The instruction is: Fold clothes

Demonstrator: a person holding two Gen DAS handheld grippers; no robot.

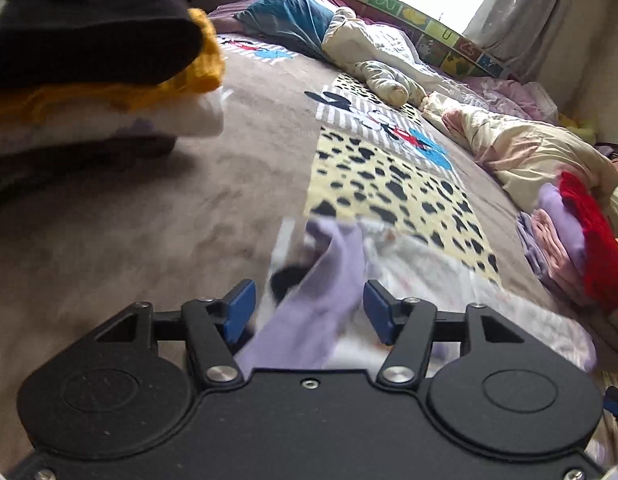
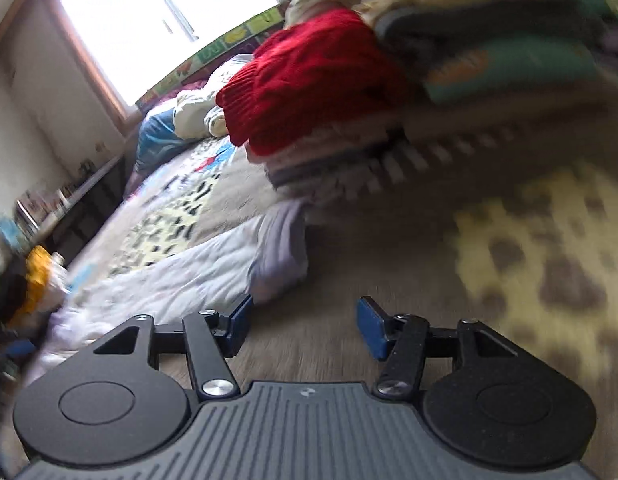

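Observation:
A white garment [image 1: 413, 276] with lilac sleeves lies on the brown bed blanket [image 1: 149, 220]. My left gripper [image 1: 307, 312] is open just above it. One lilac sleeve [image 1: 321, 292] runs loosely between its blue pads, with a gap on the right side. In the right wrist view the same garment [image 2: 177, 284] stretches off to the left, and its lilac cuff [image 2: 281, 248] lies just beyond the left finger. My right gripper [image 2: 305, 326] stands open over bare blanket with nothing between its pads.
A folded stack of black, yellow and white clothes [image 1: 89, 48] sits at the left. A pile topped by a red knit [image 1: 589, 240] [image 2: 309, 80] lies at the right. A cream duvet [image 1: 529, 152] and a blue pillow [image 1: 293, 16] lie farther back. The blanket has a leopard-print patch [image 1: 389, 188].

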